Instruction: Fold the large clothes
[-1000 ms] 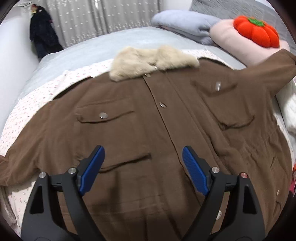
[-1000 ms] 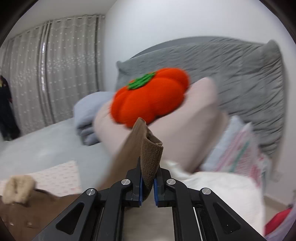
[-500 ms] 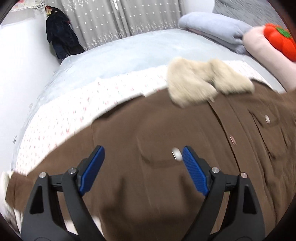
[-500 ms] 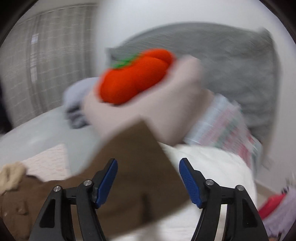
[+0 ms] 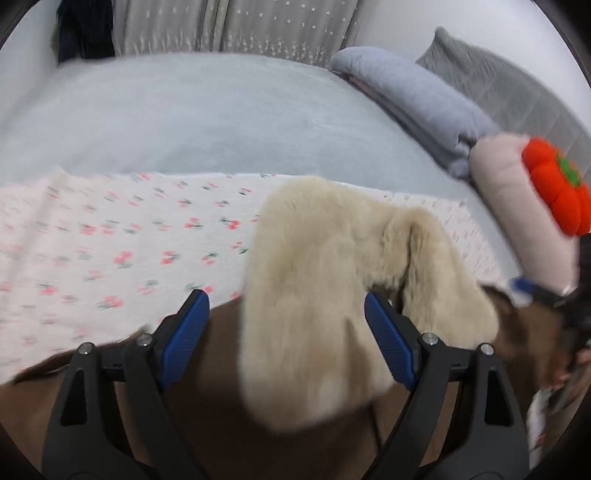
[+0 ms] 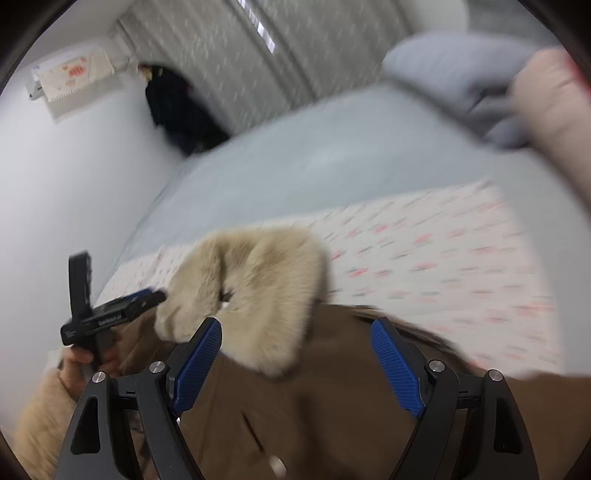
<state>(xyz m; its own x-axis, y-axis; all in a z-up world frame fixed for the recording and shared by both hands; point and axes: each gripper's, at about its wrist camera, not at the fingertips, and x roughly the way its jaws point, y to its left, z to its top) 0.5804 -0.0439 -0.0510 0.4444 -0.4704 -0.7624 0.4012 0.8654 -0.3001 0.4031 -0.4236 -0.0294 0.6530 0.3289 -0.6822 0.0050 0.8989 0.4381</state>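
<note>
While I watch through both wrist cameras, my left gripper (image 5: pixel 284 338) hangs low over the brown cloth coat (image 5: pixel 207 398), jaws wide apart and holding nothing. Its blue pads stand on each side of the fluffy cream fur collar (image 5: pixel 332 295), but they do not press it. My right gripper (image 6: pixel 297 363) is empty too. Its jaws have just been opening, and nothing sits between them now but the coat (image 6: pixel 332 406) below. I can see the left gripper (image 6: pixel 110 314) from that side, just left of the collar (image 6: pixel 258 288).

So the collar lies right in front of both tools, at the top end of the coat. I think the coat's long line runs from the collar back toward me. The left gripper looks nearer the collar, so I would let it grab first.

Past the coat is the white sheet with small pink flowers (image 5: pixel 110 240), then the pale blue bed cover (image 5: pixel 203 118). Far right sit 1 pink pillow (image 5: pixel 517 206) and 1 orange pumpkin cushion (image 5: pixel 557 192). Grey curtains (image 5: pixel 258 26) hang at the back.
</note>
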